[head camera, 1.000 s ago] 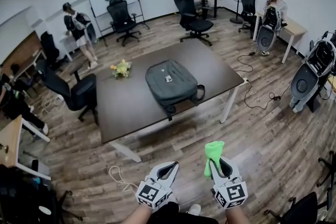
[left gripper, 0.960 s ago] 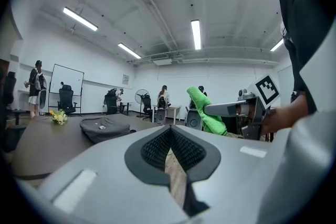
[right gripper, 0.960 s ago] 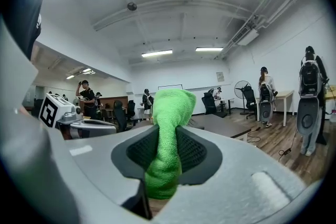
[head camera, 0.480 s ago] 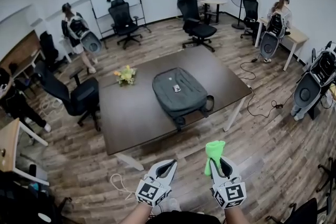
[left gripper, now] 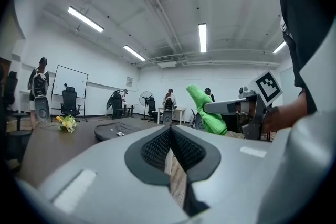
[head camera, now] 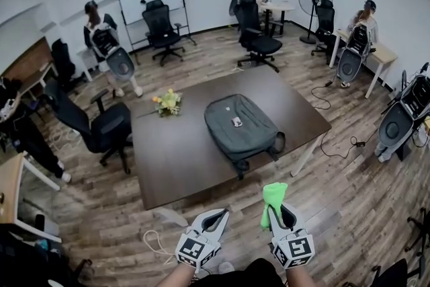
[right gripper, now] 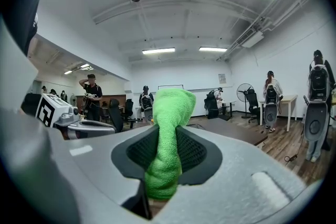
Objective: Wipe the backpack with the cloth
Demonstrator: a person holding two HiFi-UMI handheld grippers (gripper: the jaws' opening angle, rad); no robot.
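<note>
- Backpack is seen lying flat on the dark table, toward its 3 o'clock end, with a strap trailing over the near edge.
- Since a second ago, backpack and table have slid lower and larger in the head view; an approach on foot is inferred. Both grippers have kept their places at the bottom of that view.
- Meaning for the task: wiping is not yet begun. The backpack is still well apart from both grippers, at 12 o'clock from them, with bare floor between.
- Cloth, green, is pinched between the jaws of the right gripper; a bunched tuft stands out past the tips toward 12 o'clock. The right gripper view shows it squeezed in the mesh pads.
- Left gripper, at 9 o'clock from the right one, is held with jaws pressed together at the tips and nothing between them.
- Containers: the backpack is the only one noted. It appears closed; contents cannot be seen. A small light tag sits on its top face.
- Flowers are noted on the table at 10 o'clock from the backpack; whether they stand in a vase cannot be told.
</note>
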